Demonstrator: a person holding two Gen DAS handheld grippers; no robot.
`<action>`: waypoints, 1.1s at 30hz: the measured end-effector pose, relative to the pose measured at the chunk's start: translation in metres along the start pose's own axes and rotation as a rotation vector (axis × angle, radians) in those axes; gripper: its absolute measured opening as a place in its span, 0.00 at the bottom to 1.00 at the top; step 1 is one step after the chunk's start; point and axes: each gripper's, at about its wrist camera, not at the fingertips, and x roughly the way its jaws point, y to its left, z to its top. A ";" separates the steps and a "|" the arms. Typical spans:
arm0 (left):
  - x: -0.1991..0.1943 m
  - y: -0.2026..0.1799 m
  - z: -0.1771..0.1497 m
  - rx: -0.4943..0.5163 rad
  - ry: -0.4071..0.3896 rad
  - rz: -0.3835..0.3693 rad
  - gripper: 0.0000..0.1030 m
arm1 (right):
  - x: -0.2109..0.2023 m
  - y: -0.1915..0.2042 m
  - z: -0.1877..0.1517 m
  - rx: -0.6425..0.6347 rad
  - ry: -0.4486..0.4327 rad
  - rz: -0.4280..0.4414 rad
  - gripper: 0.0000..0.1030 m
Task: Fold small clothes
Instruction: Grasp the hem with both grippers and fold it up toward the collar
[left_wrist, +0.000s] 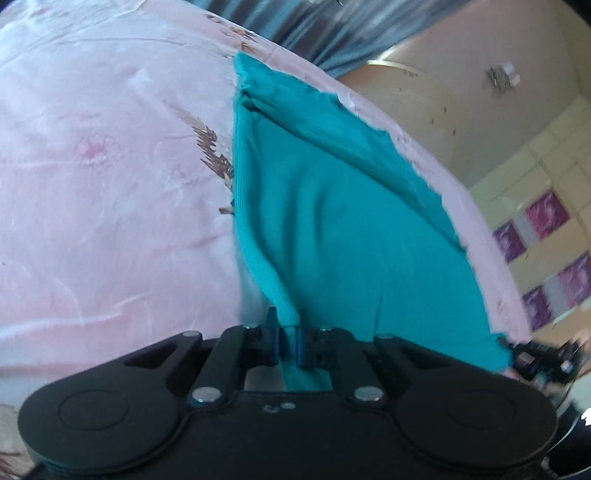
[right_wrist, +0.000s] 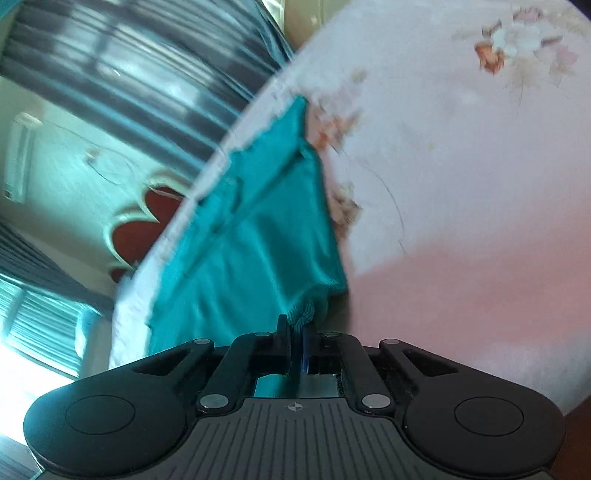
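The pink floral bedsheet (left_wrist: 110, 184) fills most of both views, its far edge running off into a blurred grey curtain (right_wrist: 147, 81), so I cannot make out where the bed ends. On it lies the teal garment (left_wrist: 332, 221), spread flat with a narrower folded band at its far end; its near hem is hidden under my own black housings in each view. My left camera alone shows a cream wall with purple picture tiles (left_wrist: 546, 214) and my right gripper (left_wrist: 535, 356) small and smeared at the cloth's far corner. My right camera alone shows a red heart-shaped wall ornament (right_wrist: 147, 218) and a bright window, and there the cloth is motion-blurred. The fabric is finely ribbed and rises in a ridge into my left gripper (left_wrist: 291, 339), pinched tight on that corner. My right gripper (right_wrist: 297, 336) is likewise clamped on a bunched knot of teal.
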 end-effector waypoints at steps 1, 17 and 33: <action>-0.003 -0.001 0.002 -0.008 -0.011 -0.007 0.08 | 0.001 0.000 0.002 0.016 -0.014 0.013 0.04; 0.064 -0.036 0.184 -0.086 -0.230 -0.092 0.08 | 0.128 0.080 0.181 0.072 -0.128 -0.034 0.04; 0.132 -0.025 0.270 0.142 -0.218 0.143 0.68 | 0.210 0.053 0.266 -0.125 -0.118 -0.080 0.58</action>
